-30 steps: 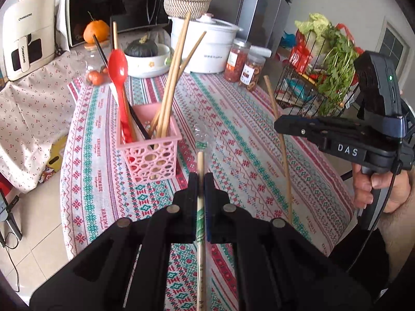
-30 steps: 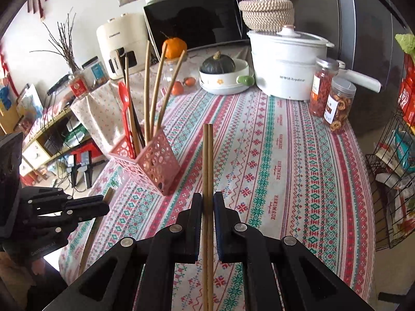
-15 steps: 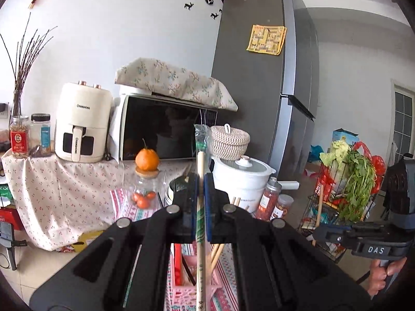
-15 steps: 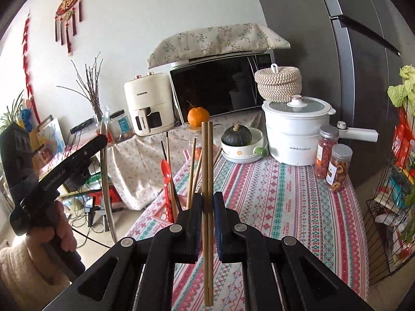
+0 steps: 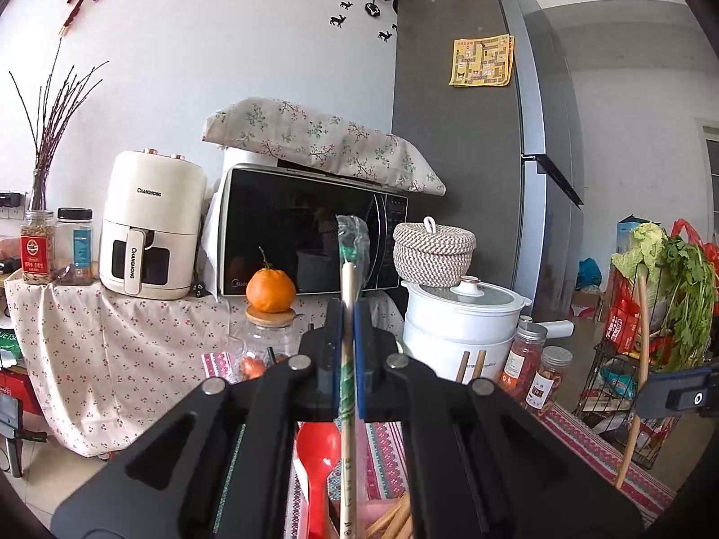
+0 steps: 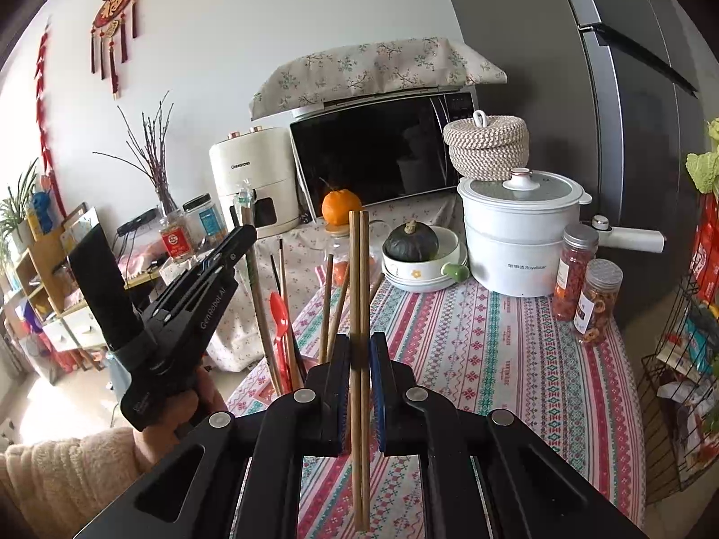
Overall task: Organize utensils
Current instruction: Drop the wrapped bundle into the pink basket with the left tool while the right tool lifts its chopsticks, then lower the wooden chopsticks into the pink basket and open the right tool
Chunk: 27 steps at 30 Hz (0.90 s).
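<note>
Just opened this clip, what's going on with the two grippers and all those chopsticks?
A person is sorting utensils with a handheld gripper in each hand. The left gripper is shut on a plastic-wrapped pair of chopsticks, held upright. The right gripper is shut on a bare wooden pair, also upright. The pink holder on the patterned tablecloth already holds a red spoon and several chopsticks. Neither held pair is in it yet.
</note>
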Tool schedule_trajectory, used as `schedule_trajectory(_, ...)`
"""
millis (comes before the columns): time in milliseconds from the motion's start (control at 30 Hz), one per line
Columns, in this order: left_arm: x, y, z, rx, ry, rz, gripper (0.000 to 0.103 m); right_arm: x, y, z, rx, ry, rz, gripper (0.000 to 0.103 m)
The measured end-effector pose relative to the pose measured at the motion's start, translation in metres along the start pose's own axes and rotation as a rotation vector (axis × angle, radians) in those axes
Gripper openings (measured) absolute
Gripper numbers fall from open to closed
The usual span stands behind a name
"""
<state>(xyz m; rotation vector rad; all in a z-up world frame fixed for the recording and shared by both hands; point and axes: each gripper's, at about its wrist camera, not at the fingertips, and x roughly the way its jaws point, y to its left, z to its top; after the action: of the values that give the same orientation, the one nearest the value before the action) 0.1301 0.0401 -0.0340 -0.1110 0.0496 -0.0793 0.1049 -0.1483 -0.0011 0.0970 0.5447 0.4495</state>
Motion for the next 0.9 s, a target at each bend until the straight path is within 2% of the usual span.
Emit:
schedule_trajectory(133,0.007,0.003,-0.008,0.005,0.029,-0.001,0.006,0.007,0.003,0.001,0.002,0.001,0.000,0.009)
schedule_trajectory(200,0.007,0.007,-0.012,-0.015,0.066,-0.002,0.006,0.008,0.005,0.000,0.001,-0.001,0.003,0.009)
schedule_trajectory(300,0.004,0.013,-0.012,-0.040,0.146,0.018,0.012,0.009,0.008,0.001,0.006,-0.003,0.013,0.009)
schedule_trajectory(400,-0.005,0.018,-0.002,-0.053,0.219,0.022,0.024,0.008,0.012,0.003,0.018,-0.016,0.027,0.009)
schedule_trajectory(467,-0.015,0.023,0.005,-0.064,0.261,0.018,0.037,0.007,0.017,0.006,0.015,-0.032,0.031,0.009)
schedule_trajectory(533,-0.027,0.029,0.012,-0.061,0.301,0.024,0.045,0.004,0.022,0.013,0.012,-0.058,0.036,0.009)
schedule_trajectory(667,-0.046,0.042,0.011,-0.080,0.442,0.051,0.067,0.002,0.034,0.027,0.017,-0.110,0.047,0.009)
schedule_trajectory(767,-0.051,0.054,-0.004,-0.117,0.573,0.068,0.073,0.005,0.046,0.038,0.016,-0.153,0.045,0.009)
schedule_trajectory(900,-0.055,0.068,-0.025,-0.193,0.679,0.079,0.076,0.017,0.061,0.046,0.013,-0.200,0.041,0.009)
